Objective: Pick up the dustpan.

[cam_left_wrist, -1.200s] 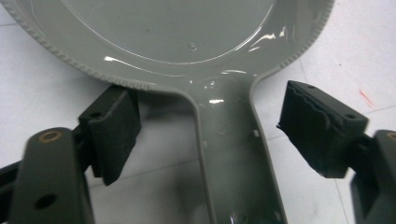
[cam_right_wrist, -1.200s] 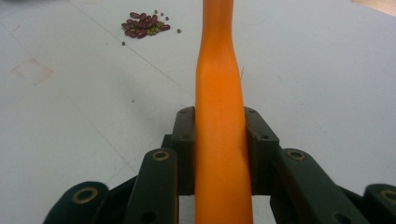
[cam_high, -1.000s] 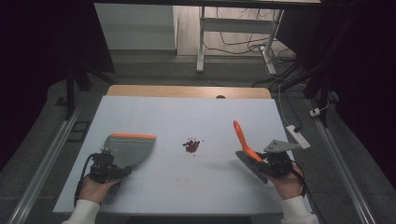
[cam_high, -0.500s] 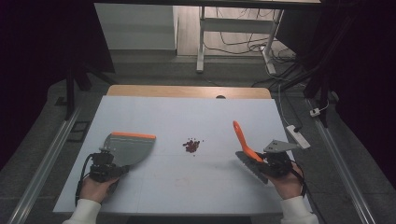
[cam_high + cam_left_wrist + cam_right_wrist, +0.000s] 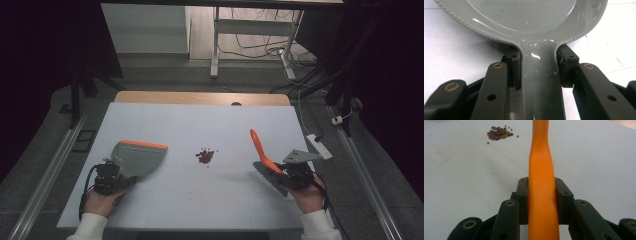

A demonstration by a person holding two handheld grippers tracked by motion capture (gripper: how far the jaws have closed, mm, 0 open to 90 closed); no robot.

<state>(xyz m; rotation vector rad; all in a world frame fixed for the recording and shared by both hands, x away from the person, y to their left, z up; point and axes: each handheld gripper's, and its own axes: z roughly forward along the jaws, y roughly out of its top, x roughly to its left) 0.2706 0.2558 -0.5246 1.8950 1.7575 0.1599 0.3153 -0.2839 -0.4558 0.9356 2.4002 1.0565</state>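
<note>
White table (image 5: 200, 200), dark room beyond

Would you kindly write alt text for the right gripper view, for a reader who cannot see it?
The right gripper is shut on the orange brush handle, which runs up the middle of the picture between the two black jaws. Beyond it, at upper left, a small pile of dark red beans lies on the white table.

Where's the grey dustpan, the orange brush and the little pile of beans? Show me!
dustpan (image 5: 137, 159), high view, on the middle of its grey pan.
brush (image 5: 258, 146), high view, on its orange handle.
beans (image 5: 204, 156), high view, on the middle of the small dark red pile.
</note>
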